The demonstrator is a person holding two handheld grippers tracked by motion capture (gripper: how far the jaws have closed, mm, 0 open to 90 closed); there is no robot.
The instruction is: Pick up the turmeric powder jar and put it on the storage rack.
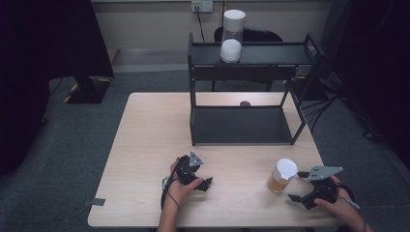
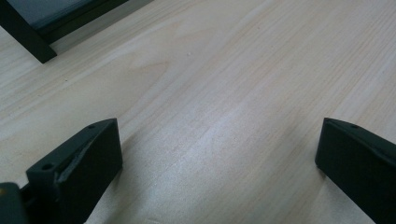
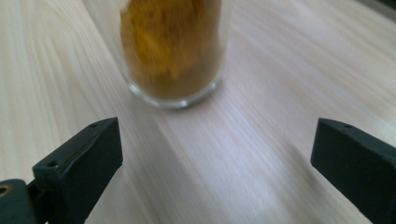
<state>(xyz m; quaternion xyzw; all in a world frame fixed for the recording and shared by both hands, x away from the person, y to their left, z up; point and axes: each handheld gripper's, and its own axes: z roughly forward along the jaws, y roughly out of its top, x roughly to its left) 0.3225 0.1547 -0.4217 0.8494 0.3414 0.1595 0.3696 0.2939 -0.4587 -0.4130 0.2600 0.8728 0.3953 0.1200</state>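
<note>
While one white-lidded jar of white powder (image 1: 232, 36) is already stood on the top shelf of the black rack (image 1: 203, 70), a second jar, filled with orange-brown powder (image 1: 282, 176), is left on the worktop (image 1: 145, 140) near the right front edge, so roughly half the job is judged done. At the left, the left gripper (image 1: 205, 183) is held wide over bare wood, nothing gripped. At the right, the right gripper (image 1: 300, 186) is spread wide just beside the orange-brown jar, not yet touching it.
</note>
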